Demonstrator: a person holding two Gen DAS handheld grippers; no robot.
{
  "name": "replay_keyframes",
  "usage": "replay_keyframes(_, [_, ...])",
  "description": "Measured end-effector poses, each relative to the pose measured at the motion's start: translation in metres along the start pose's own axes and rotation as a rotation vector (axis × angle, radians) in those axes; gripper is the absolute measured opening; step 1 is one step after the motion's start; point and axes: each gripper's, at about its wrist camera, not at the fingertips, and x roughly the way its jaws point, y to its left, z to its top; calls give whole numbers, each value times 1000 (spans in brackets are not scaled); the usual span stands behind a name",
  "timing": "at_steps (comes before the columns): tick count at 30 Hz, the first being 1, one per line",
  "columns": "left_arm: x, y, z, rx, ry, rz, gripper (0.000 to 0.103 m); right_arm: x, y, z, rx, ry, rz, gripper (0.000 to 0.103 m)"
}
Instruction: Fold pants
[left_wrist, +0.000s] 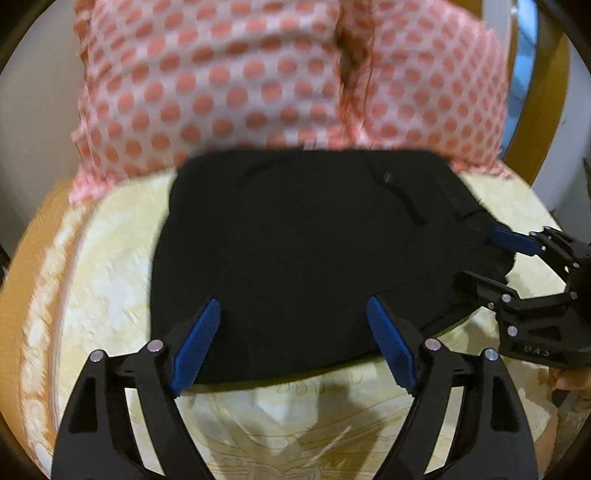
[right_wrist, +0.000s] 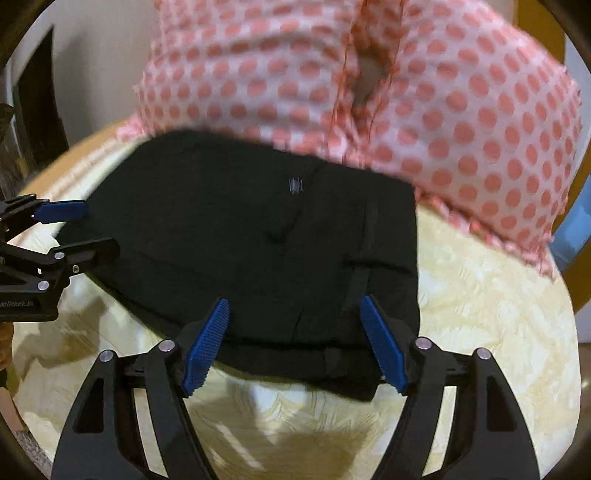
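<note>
the left gripper (left_wrist: 293, 343) has its blue-padded fingers (left_wrist: 195, 347) spread wide apart, holding nothing, its tips poised over the near edge of the black pants (left_wrist: 295, 258). the right gripper (right_wrist: 295, 341) is likewise spread wide and grips nothing, its pads (right_wrist: 384, 343) framing the near hem of the same garment. the pants lie folded into a compact dark block on a pale yellow patterned bedcover (left_wrist: 110, 277), with the far edge meeting a pink polka-dot cushion (left_wrist: 221, 85) that rests behind them. beyond the cushion stand a white wall (left_wrist: 33, 110) and a wooden frame (left_wrist: 543, 110) with a strip of blue beside it. both tools point forward and slightly downward at the cloth, side by side, neither clearly pressing into it. the left view shows the right gripper (left_wrist: 480, 258) entering from the right edge, with its fingers apart at the side of the pants and part of a hand (left_wrist: 569, 380) below it. the right view shows the left gripper (right_wrist: 92, 230) at the left edge, and also a belt loop (right_wrist: 360, 273) and a small tag (right_wrist: 294, 184) on the fabric, details that are blurred in the other view.
</note>
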Motion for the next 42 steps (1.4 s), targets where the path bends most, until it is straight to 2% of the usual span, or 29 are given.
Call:
replay_keyframes(1, [9, 1, -2, -13, 31, -2, 83, 6, 0, -1, 3, 23, 3, 79])
replay_keyframes(5, [20, -2, -4, -9, 38, 34, 89, 13, 1, -2, 24, 44, -10, 87])
replay_keyframes(10, [16, -3, -5, -15, 21, 75, 98, 8, -2, -5, 78, 4, -21, 90])
replay_keyframes(12, [-1, 0, -15, -27, -15, 104, 101, -9, -3, -12, 118, -36, -36, 102])
replay_keyframes(14, [-16, 3, -27, -31, -28, 141, 101, -29, -1, -25, 154, -67, -63, 102])
replay_keyframes(16, [-26, 5, -41, -40, -26, 144, 101, -39, 4, -37, 167, -79, -32, 102])
replay_keyframes(21, [-43, 11, -76, -77, -34, 169, 101, -43, 22, -60, 181, -53, -42, 102])
replay_keyframes(25, [-48, 12, -94, -89, -21, 161, 101, -39, 27, -66, 223, -35, -15, 102])
replay_keyframes(28, [-45, 13, -104, -100, 9, 138, 101, -39, 31, -75, 245, -22, -8, 102])
replay_keyframes(36, [-48, 11, -115, -102, -34, 163, 101, -36, 35, -83, 252, -9, -10, 102])
replay_keyframes(42, [-50, 9, -119, -118, -61, 183, 101, -35, 37, -84, 257, 17, -53, 102])
